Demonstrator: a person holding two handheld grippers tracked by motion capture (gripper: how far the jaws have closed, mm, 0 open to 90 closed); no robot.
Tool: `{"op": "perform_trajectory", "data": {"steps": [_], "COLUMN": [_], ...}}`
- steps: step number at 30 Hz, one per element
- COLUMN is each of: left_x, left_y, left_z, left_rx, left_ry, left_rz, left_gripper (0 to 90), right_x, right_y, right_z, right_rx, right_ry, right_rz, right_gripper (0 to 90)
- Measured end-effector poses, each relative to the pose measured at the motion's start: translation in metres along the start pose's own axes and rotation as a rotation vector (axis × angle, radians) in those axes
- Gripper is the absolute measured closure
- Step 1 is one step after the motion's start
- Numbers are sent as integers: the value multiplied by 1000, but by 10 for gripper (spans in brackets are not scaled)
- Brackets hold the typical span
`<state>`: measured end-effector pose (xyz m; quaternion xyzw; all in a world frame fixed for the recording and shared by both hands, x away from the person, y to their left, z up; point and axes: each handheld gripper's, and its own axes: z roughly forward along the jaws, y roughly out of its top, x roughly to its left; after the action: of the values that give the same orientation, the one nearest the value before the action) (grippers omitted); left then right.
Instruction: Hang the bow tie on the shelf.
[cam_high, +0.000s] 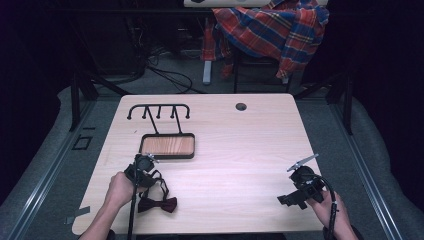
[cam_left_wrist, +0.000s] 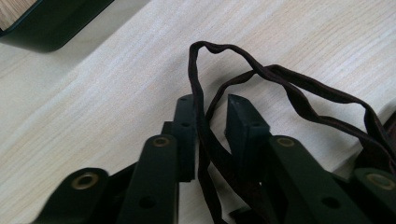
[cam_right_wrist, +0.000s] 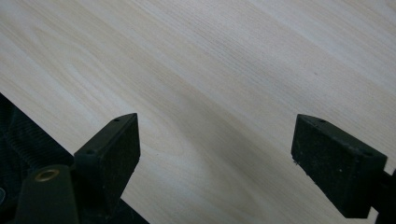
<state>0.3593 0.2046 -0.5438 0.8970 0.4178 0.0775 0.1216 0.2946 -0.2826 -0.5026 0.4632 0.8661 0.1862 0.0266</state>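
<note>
A dark red bow tie lies near the table's front left, its thin strap looping back toward my left gripper. In the left gripper view the strap runs in a loop over the wood and down between the jaws of the left gripper, which stand close together around it. My right gripper rests at the front right. Seen in its own view, the right gripper is open over bare wood.
A black rack with a bar of hooks rises from a dark-framed wooden base behind the left gripper; its corner shows nearby. A cable hole sits at the table's back. A plaid shirt hangs over a chair beyond.
</note>
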Motion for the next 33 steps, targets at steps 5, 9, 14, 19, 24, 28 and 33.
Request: {"op": "perform_trajectory", "data": {"steps": [5,9,14,19,24,28,33], "left_x": [-2,-3,-5,-4,-2,-3,-4], "left_y": [0,0,0,-1,-5,-10,-14], "left_z": [2,3,3,-2,-15,-27,-39], "left_rx": [24,33,37,6,-70,-120,-175], "left_ry": [-2,-5,-4,-15,-17,-5,6], "left_rz": [26,39,55,50,29,23,19], "left_gripper": [802,852,885,889,890,890,891], "right_x": [0,0,0,0,0,0,0], "right_y": [0,0,0,0,0,0,0], "right_z": [1,1,0,0,0,0,0], "right_rx": [-1,1,2,2,3,-1,6], "right_ry": [0,4,1,3,2,2,5], "right_rz": [-2,-4,-7,-4,-4,-2,-8], "right_gripper": [154,154,154,153,153,154,154]}}
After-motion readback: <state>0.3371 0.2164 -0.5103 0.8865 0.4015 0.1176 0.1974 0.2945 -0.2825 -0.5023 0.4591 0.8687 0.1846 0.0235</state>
